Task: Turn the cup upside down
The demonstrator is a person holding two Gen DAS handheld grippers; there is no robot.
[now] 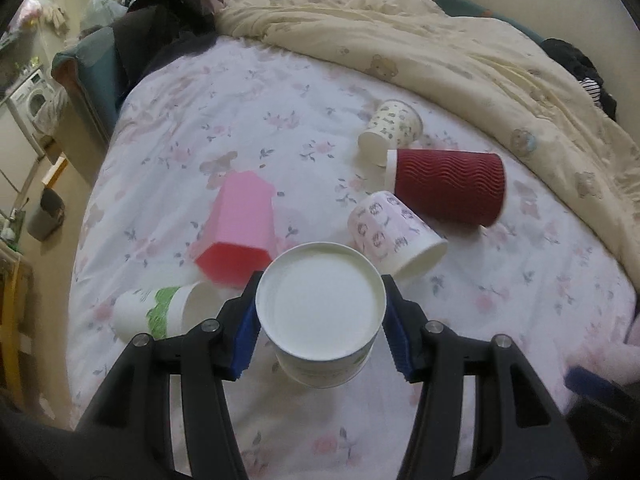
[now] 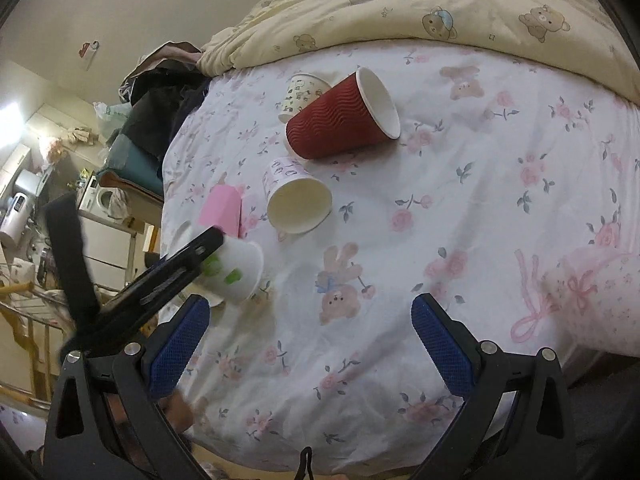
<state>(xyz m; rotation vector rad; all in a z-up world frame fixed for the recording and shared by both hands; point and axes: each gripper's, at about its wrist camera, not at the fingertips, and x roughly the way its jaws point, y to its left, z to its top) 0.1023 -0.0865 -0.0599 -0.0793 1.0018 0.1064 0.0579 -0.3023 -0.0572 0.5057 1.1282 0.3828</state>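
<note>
My left gripper (image 1: 320, 312) is shut on a white paper cup (image 1: 320, 304) with green print. Its flat base faces the camera and it hangs above the bed, mouth down. In the right wrist view the same cup (image 2: 240, 276) sits in the left gripper's black fingers (image 2: 188, 256), at the left. My right gripper (image 2: 310, 340) is open and empty over the floral sheet (image 2: 440, 208), near the bed's front edge.
Several cups lie on their sides on the sheet: a dark red ribbed cup (image 1: 448, 186), a pink hexagonal cup (image 1: 240, 228), a pink patterned cup (image 1: 396, 236), a small white patterned cup (image 1: 390, 130), a white-and-green cup (image 1: 156, 314). A yellow duvet (image 1: 460, 52) is bunched at the back.
</note>
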